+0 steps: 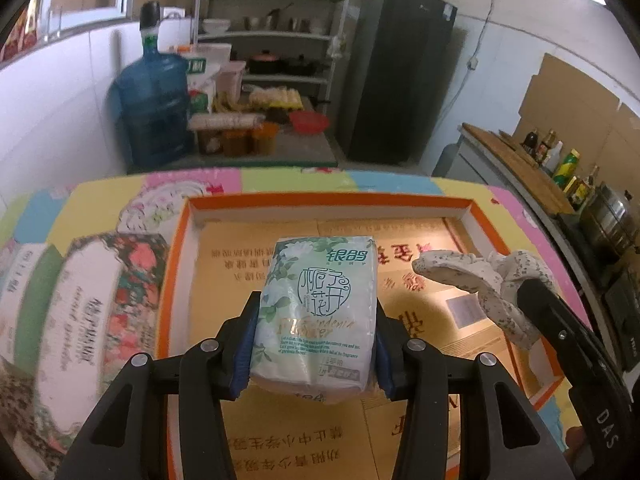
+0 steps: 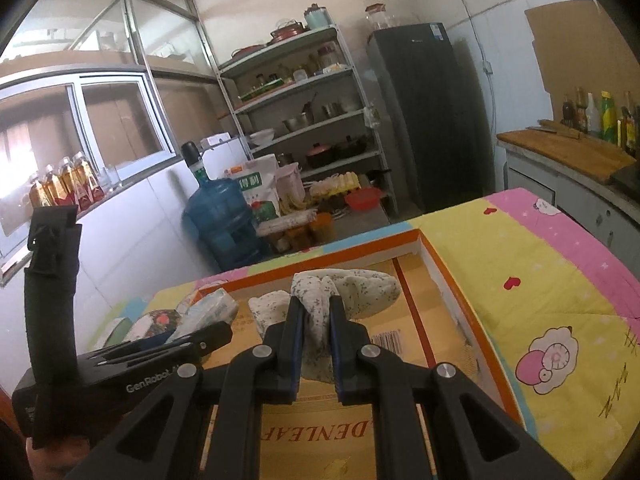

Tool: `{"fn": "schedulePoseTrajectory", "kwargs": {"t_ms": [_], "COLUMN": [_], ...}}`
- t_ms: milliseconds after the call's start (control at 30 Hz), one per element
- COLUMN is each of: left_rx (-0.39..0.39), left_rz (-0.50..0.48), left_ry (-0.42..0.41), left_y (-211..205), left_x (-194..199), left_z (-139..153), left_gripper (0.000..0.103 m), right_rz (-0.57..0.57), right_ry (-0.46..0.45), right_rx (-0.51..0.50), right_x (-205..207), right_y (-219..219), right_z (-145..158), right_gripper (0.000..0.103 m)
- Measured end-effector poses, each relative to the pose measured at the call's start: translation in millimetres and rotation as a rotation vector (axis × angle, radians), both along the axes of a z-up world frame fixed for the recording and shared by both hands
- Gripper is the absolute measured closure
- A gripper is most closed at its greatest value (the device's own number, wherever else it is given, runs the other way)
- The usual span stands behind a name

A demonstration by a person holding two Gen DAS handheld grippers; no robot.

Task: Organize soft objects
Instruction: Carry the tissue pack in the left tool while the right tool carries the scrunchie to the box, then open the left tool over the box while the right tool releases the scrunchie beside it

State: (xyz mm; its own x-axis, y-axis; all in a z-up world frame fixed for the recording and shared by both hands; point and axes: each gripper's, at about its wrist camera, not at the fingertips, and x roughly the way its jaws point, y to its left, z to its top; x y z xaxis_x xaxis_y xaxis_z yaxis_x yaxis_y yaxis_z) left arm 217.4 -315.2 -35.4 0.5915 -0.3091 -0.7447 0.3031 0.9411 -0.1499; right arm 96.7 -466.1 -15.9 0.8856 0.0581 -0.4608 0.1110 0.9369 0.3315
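My left gripper (image 1: 314,316) is shut on a green-and-white tissue pack (image 1: 320,304) and holds it above the floor of a shallow orange-rimmed cardboard box (image 1: 328,201). My right gripper (image 2: 316,312) is shut on a speckled white cloth (image 2: 320,300), bunched between its fingers, over the same box (image 2: 452,280). In the left wrist view the cloth (image 1: 480,280) and the right gripper (image 1: 536,300) hang at the right side of the box. In the right wrist view the tissue pack (image 2: 212,308) and the left gripper (image 2: 176,344) sit to the left.
A floral tissue box (image 1: 100,312) lies left of the orange box on a colourful patterned cover (image 2: 540,280). Behind the table are a blue water jug (image 1: 154,96), metal shelves (image 1: 272,32) and a dark fridge (image 1: 400,72). A counter with bottles (image 1: 560,160) runs along the right.
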Motion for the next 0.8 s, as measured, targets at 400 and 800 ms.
{"fn": "schedulePoseTrajectory", "kwargs": {"t_ms": [400, 800], "left_rx": [0.035, 0.054], "left_rz": [-0.008, -0.007], "left_ry": [0.076, 0.019], "left_y": [-8, -7], "left_x": [8, 2], "left_z": [-21, -10], "left_gripper": [0.052, 0.032], "right_rz": [-0.001, -0.004], "right_ry": [0.086, 0.092], "right_rx": [0.023, 0.052], "right_x": [11, 10], "right_y": [-4, -8], "right_z": [-16, -19], "right_gripper": [0.090, 0.048]}}
